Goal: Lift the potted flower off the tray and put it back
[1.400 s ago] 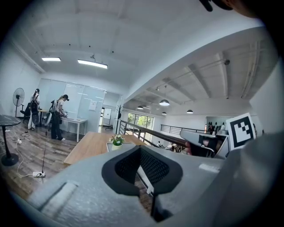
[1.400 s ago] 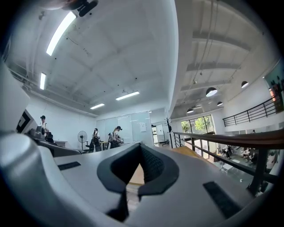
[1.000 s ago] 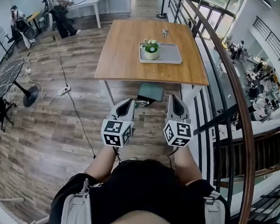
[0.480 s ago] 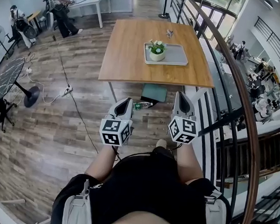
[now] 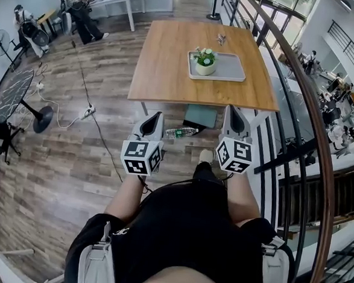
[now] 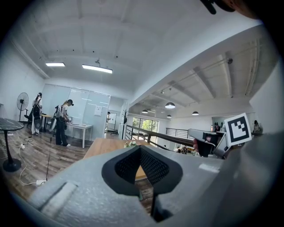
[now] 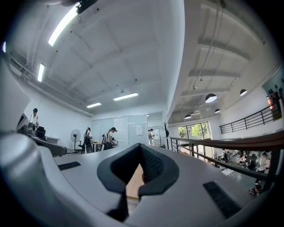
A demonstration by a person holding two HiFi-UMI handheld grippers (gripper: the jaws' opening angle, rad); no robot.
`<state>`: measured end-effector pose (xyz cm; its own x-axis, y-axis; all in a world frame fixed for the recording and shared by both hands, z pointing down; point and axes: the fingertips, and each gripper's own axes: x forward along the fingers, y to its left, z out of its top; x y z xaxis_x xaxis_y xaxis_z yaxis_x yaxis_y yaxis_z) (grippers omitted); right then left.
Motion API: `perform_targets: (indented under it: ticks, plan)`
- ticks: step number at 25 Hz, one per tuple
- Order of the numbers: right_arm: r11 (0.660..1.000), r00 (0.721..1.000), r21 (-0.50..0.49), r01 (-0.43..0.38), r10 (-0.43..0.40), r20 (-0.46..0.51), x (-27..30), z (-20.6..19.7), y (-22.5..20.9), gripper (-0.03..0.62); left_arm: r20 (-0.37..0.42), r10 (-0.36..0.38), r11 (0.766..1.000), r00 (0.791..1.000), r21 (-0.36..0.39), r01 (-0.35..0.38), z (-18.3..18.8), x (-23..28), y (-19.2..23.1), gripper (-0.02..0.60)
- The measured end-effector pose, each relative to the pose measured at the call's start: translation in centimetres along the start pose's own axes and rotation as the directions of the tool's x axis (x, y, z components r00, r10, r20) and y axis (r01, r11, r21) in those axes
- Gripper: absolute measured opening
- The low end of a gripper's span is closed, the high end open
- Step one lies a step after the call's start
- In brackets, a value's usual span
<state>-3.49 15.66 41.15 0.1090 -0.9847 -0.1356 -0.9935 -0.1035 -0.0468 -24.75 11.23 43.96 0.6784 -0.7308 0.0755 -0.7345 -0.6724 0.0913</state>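
Jaws together and empty on my left gripper (image 5: 152, 121) and right gripper (image 5: 234, 114).
Only my head view shows the tray (image 5: 233, 70) under the potted flower (image 5: 205, 61).

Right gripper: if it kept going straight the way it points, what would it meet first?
Probably the near edge of the wooden table, with the tray beyond it. Height is unclear, so it might pass just over the wood.

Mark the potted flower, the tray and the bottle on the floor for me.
potted flower (image 5: 205, 68), head view, white pot.
tray (image 5: 231, 68), head view, bare right half.
bottle (image 5: 179, 132), head view, its middle.
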Motion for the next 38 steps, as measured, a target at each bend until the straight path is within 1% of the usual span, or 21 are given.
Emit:
perform_targets:
  ticks: [5,10,13,17,21,26,29,33,36,38]
  plan:
    - [1.0,1.0,0.005,-0.015,0.015,0.003,4.4,-1.1,-1.5,-0.003,0.008,0.014,1.0,1.0,0.011,-0.014,0.1,4.1,1.1,0.012]
    - [0.999,0.999,0.007,-0.034,0.034,-0.032,10.3,-3.4,-4.1,-0.003,-0.033,0.046,0.999,0.998,-0.006,-0.046,-0.9,10.5,3.0,0.012]
    - [0.999,0.997,0.016,-0.052,0.053,-0.057,15.1,-4.9,-6.5,-0.003,-0.057,0.072,0.997,0.996,-0.026,-0.074,-1.3,15.6,4.4,0.012]
    - [0.996,0.993,0.048,-0.076,0.08,-0.092,22.5,-7.0,-10.6,-0.003,-0.086,0.096,0.994,0.992,-0.041,-0.1,-1.3,24.0,5.2,0.012]
    - [0.991,0.985,0.07,-0.113,0.121,-0.125,29.6,-7.9,-13.9,-0.003,-0.115,0.115,0.992,0.987,-0.038,-0.12,-0.1,31.9,5.6,0.012]
    - [0.984,0.977,0.095,-0.152,0.164,-0.135,36.9,-8.2,-17.5,-0.003,-0.138,0.164,0.985,0.977,-0.023,-0.169,1.8,39.2,6.6,0.012]
    - [0.98,0.975,0.109,-0.165,0.179,-0.131,40.1,-8.1,-19.0,-0.003,-0.136,0.189,0.981,0.972,-0.013,-0.193,2.8,42.0,7.4,0.012]
    - [0.975,0.974,0.117,-0.188,0.2,-0.103,43.0,-8.2,-19.7,-0.003,-0.137,0.204,0.978,0.969,-0.012,-0.207,3.1,43.9,8.5,0.012]
    - [0.972,0.972,0.076,-0.222,0.226,-0.061,44.4,-7.7,-18.4,-0.003,-0.15,0.203,0.978,0.968,-0.02,-0.208,3.0,44.3,9.6,0.012]
    - [0.976,0.975,0.035,-0.216,0.217,-0.044,45.4,-7.6,-17.7,-0.005,-0.155,0.198,0.979,0.968,-0.023,-0.204,3.0,44.6,10.7,0.012]
